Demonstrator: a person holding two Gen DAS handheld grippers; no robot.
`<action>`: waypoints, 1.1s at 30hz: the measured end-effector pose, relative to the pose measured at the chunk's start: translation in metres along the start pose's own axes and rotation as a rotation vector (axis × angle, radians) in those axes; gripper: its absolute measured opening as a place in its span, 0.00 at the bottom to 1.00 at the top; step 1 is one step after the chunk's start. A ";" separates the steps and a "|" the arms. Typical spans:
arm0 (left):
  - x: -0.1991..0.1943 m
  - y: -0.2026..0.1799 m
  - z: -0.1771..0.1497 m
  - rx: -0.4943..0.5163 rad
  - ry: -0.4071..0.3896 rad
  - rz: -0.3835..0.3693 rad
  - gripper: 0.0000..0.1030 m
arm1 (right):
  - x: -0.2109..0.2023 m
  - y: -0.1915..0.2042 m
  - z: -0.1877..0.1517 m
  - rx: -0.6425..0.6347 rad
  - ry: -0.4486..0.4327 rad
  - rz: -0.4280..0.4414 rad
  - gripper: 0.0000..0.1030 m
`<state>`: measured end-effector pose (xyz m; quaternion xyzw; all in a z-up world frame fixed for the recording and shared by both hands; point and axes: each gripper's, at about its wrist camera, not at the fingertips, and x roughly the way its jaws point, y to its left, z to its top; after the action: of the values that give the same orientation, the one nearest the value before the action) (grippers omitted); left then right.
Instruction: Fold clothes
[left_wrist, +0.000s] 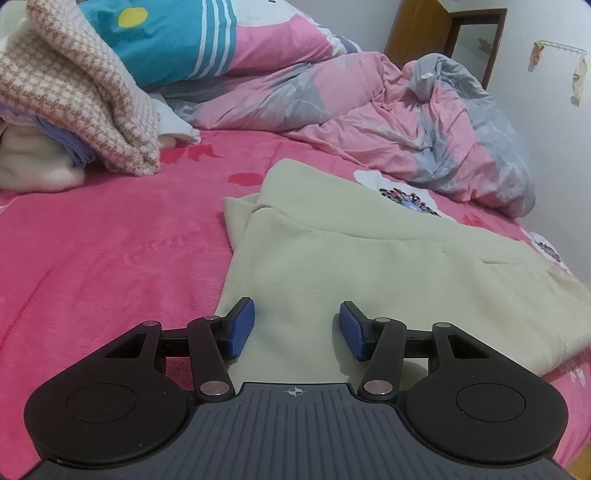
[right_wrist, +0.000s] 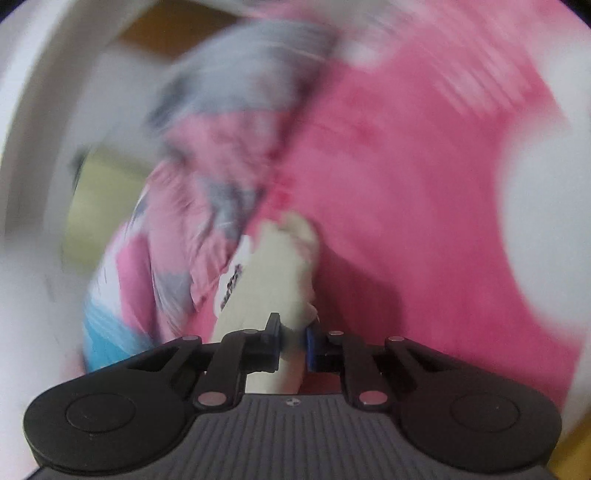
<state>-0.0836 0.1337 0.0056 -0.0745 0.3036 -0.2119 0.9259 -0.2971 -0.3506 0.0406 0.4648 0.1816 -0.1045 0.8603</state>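
Cream fleece garment (left_wrist: 369, 266) spread on bed (left_wrist: 110, 258), partly folded, one flap lapped over the main panel near the far end. Pink plush bed cover beneath, printed with red and white motifs. Left gripper (left_wrist: 297, 328) poised low over the near edge of the garment, blue-padded fingers (left_wrist: 243, 326) parted wide, nothing between them; cloth visible in the gap, contact with the pads not determinable. Pink and grey quilt (left_wrist: 424, 122) bunched at the far right of the bed, just beyond the garment's far edge. Stack of folded items at far left: houndstooth knit blanket (left_wrist: 74, 96) draped on top, lilac and white pieces under it, well apart from the garment. Teal, white-striped and pink pillow (left_wrist: 192, 40) behind the stack. Brown wooden door (left_wrist: 424, 33) and white wall with a small hook rail at upper right.

Right wrist view heavily motion-blurred. Right gripper (right_wrist: 293, 341) clenched on a bunched cream fabric (right_wrist: 273, 266), fingers (right_wrist: 311, 345) pressed close with the cloth pinched between them and running forward from the tips. Dark lettering on the cloth's left edge, illegible. Pink bedding and grey-pink quilt smeared behind; finer detail not recoverable.
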 end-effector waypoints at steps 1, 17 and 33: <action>0.000 0.001 0.000 0.000 0.000 -0.004 0.50 | 0.002 0.001 0.000 -0.060 0.004 -0.008 0.13; -0.014 0.008 0.004 -0.097 -0.004 -0.018 0.51 | -0.011 0.033 -0.012 -0.268 -0.038 0.074 0.17; -0.050 0.061 -0.037 -0.655 0.039 -0.135 0.51 | 0.058 0.017 -0.072 -0.314 0.048 0.105 0.29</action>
<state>-0.1211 0.2099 -0.0140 -0.3842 0.3677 -0.1654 0.8305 -0.2536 -0.2817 -0.0069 0.3357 0.1917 -0.0185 0.9221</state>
